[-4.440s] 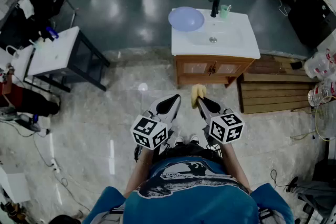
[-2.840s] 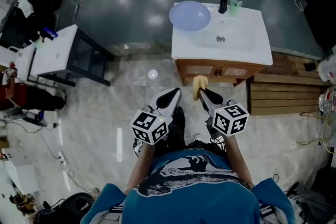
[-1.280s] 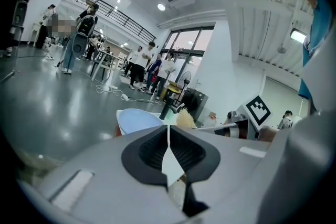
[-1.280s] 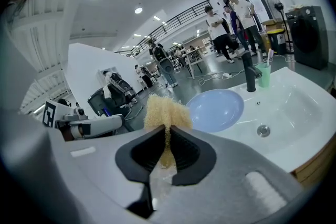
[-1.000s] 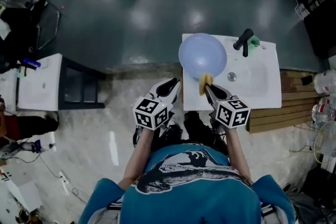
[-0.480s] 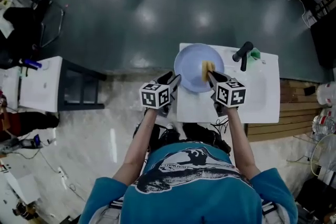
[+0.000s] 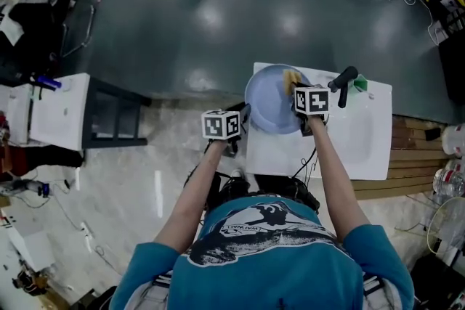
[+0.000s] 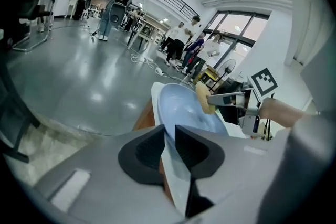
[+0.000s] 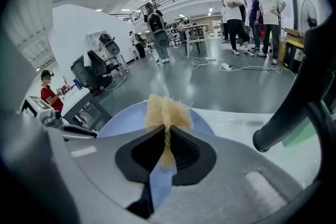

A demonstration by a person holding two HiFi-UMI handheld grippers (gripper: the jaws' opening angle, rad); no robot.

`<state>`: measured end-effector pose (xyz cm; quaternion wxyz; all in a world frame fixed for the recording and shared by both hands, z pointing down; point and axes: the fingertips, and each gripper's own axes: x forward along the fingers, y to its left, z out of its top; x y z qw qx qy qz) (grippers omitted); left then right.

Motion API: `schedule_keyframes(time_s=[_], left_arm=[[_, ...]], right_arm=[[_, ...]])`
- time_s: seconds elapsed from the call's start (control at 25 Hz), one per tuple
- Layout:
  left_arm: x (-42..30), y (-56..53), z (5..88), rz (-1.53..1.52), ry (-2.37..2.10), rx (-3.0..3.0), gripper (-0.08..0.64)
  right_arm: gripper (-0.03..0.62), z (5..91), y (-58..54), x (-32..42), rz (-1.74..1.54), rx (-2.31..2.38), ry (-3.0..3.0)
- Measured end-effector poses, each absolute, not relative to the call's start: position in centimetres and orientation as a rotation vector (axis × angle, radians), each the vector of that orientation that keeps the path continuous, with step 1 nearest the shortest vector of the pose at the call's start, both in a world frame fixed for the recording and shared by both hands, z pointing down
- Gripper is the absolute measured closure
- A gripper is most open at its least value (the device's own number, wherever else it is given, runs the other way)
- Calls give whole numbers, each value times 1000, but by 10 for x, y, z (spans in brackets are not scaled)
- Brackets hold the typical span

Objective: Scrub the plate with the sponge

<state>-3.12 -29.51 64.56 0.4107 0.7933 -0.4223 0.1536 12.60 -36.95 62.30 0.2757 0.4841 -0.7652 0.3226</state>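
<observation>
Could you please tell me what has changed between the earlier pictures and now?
Both grippers went forward to the plate: the left gripper has just been closing its jaws on the rim, and the right gripper brought the sponge over it. The sponge stayed clamped; the plate stayed on the sink.

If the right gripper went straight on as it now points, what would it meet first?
The plate, most likely: the held sponge leads, just over its far side; contact unclear.

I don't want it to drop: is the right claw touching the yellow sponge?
Touching. The right gripper view shows the sponge squeezed between the two jaws of the right claw, with its fluffy end bulging out past them.
</observation>
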Motion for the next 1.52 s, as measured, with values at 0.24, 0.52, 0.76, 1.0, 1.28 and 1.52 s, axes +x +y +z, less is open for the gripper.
schedule_keyframes(time_s=[0.24, 0.52, 0.76, 1.0, 1.28, 1.52], left_arm=[[-32, -298, 642, 473, -1062, 2063, 479], [-30, -297, 640, 501, -1083, 2081, 476], [-30, -288, 640, 477, -1091, 2078, 476], [-27, -288, 638, 461, -1109, 2064, 479], [-26, -290, 639, 497, -1144, 2060, 479], [-27, -292, 641, 515, -1168, 2044, 479]], right_arm=[[563, 652, -378, 135, 888, 1333, -1922], [563, 655, -387, 115, 831, 1321, -1919], [563, 655, -366, 68, 794, 1183, -1994], [563, 656, -331, 29, 764, 997, -2048], [563, 660, -295, 20, 786, 834, -2046], [563, 663, -273, 29, 843, 744, -2034]])
